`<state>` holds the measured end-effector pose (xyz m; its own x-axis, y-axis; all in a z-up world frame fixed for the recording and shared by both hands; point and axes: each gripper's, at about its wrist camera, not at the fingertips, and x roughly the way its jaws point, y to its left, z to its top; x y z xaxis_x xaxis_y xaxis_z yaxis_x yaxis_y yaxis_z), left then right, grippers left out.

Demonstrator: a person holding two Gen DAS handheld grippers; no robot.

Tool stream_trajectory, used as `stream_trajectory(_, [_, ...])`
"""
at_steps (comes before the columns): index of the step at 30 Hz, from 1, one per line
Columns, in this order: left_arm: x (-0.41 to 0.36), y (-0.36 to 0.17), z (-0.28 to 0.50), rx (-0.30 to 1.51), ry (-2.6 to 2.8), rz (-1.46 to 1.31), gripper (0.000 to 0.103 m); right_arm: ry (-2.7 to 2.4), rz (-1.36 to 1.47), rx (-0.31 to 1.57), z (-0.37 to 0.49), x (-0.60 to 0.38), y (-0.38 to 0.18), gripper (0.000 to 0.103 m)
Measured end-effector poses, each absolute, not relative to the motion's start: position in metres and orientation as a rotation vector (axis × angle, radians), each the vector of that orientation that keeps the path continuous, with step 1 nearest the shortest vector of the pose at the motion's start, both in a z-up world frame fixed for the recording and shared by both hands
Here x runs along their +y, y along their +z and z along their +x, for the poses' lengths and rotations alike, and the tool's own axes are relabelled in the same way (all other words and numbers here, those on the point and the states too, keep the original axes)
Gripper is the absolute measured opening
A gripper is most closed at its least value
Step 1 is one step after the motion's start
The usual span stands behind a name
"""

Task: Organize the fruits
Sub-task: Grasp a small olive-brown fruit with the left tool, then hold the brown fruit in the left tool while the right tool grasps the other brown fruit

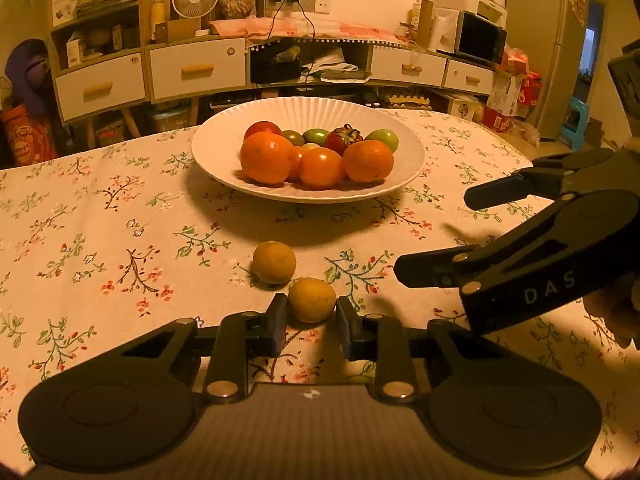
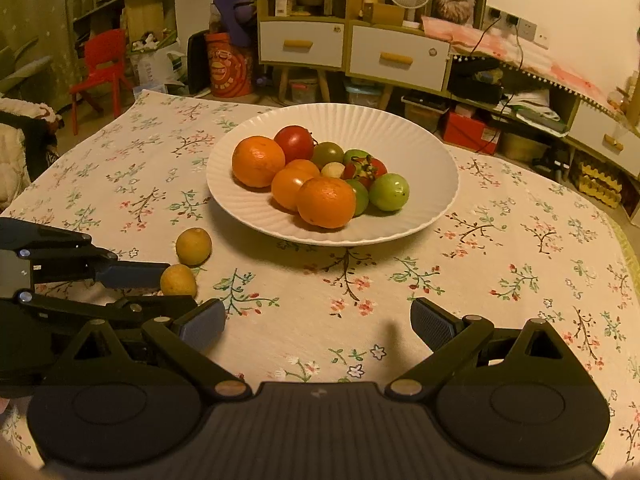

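Floral-cloth tabletop (image 1: 100,216): small round yellow-brown fruit (image 1: 311,299), dull matte skin, sits nr front edge, left tool (image 1: 311,322) clenched on it. Right tool (image 2: 318,320) released, nothing btwn its fingers.

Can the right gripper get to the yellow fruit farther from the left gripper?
Probably yes: the right gripper is open, and the farther yellow fruit lies uncovered on the tablecloth, though the left gripper crowds that side.
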<state>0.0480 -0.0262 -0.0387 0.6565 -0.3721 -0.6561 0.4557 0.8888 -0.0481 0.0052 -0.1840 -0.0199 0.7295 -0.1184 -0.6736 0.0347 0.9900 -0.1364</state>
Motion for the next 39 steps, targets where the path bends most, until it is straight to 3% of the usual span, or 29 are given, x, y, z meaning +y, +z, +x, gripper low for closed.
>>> stream_trajectory(19, [0.006,-0.03,0.039,0.816,-0.353,0.139,0.015,-0.02,-0.139,0.779,0.012,-0.165,-0.03,0.097])
stream_trajectory(39, [0.038,-0.026,0.031,0.819,-0.319,0.082,0.015,0.03,-0.131,0.746,0.024,-0.141,-0.04,0.076])
